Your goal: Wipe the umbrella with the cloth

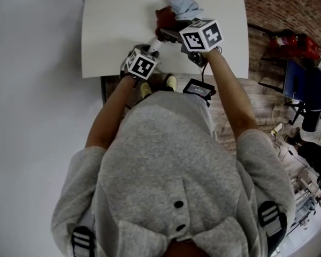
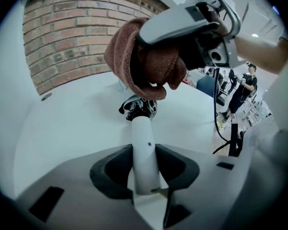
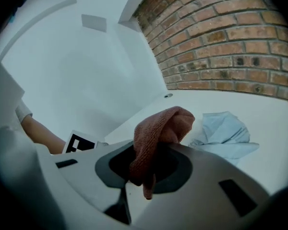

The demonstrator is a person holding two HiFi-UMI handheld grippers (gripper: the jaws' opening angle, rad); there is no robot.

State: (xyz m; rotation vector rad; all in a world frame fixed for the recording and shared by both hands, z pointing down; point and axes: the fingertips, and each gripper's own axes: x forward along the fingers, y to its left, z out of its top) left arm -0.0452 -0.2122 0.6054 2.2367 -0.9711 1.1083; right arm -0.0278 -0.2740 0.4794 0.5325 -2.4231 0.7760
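Left gripper [image 2: 145, 174]: clamped on the umbrella [image 2: 144, 143] by its white handle.
Right gripper [image 3: 149, 166]: closed on the bunched cloth [image 3: 158, 128], just above the umbrella's far end.
Blue rag [image 3: 223, 131]: beyond the umbrella.
Risk: wiping pressure may twist the smooth handle in the jaws, or drag the cloth out.

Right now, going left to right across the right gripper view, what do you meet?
Person's forearm → marker cube → reddish-brown cloth → light blue cloth.
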